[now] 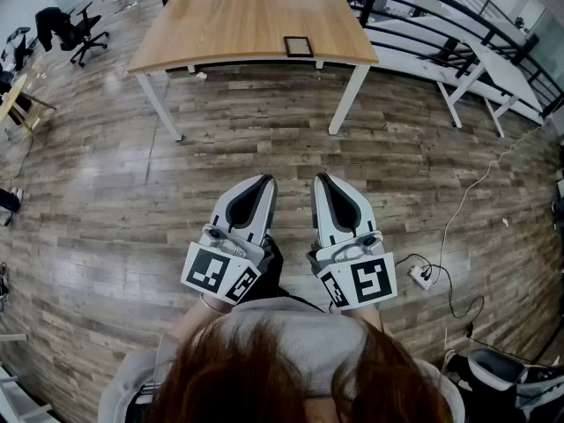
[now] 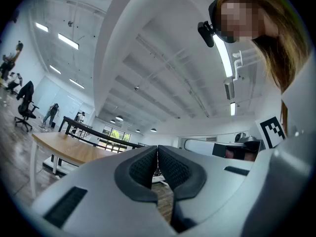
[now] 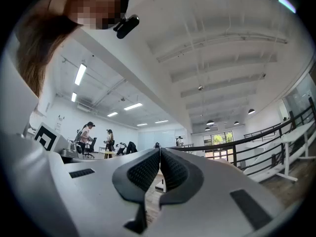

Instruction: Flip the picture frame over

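A small dark picture frame (image 1: 299,46) lies flat near the front edge of a wooden table (image 1: 229,25), far ahead of me in the head view. Both grippers hang close to my body over the floor, well short of the table. My left gripper (image 1: 264,181) is shut with nothing in it; in the left gripper view its tips (image 2: 157,147) meet. My right gripper (image 1: 322,179) is likewise shut and empty, and its pads (image 3: 160,150) touch in the right gripper view. The frame does not show in either gripper view.
Wood-plank floor lies between me and the table. A black railing (image 1: 441,16) and a white folding table (image 1: 476,69) stand at the right. An office chair (image 1: 75,29) is at far left. A power strip with cables (image 1: 423,276) lies on the floor at my right.
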### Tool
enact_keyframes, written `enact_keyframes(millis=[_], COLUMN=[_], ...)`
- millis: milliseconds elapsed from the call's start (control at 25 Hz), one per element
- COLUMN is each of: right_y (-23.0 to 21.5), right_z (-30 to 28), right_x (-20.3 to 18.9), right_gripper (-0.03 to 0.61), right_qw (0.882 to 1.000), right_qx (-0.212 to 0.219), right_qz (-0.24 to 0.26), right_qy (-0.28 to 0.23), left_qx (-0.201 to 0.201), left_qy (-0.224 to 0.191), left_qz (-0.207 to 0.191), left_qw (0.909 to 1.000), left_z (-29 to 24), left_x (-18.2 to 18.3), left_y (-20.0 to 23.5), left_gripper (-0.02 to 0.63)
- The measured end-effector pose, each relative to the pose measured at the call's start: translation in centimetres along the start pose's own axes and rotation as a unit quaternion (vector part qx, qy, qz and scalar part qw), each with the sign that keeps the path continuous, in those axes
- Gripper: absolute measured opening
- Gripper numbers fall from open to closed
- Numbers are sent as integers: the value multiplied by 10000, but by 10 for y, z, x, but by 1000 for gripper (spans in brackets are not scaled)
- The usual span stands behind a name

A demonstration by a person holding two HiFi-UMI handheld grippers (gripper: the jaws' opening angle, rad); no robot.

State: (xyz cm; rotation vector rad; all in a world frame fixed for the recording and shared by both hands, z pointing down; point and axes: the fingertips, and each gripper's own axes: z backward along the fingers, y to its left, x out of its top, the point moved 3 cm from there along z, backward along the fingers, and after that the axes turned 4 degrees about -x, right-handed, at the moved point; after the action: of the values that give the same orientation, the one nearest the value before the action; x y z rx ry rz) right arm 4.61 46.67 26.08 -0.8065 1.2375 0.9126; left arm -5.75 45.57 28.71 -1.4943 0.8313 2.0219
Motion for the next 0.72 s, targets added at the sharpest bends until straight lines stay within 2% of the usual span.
enact_keyframes(millis=[280,720], right_y=[-28,-117], right_z=[-67,-280], right_x=[-18,-50], right_gripper=[15,15], right_qw=[10000,9995], right_qx=[-3,-278], right_qz=[95,122], right_qy=[18,-4], left_qx=[-45,-304], left_qy=[-43,51], left_qz=[-22,-41], left_qw=[10000,9995], left_z=[-53,-218], left_x=[-9,-13], left_y=[57,227], left_gripper=[9,9])
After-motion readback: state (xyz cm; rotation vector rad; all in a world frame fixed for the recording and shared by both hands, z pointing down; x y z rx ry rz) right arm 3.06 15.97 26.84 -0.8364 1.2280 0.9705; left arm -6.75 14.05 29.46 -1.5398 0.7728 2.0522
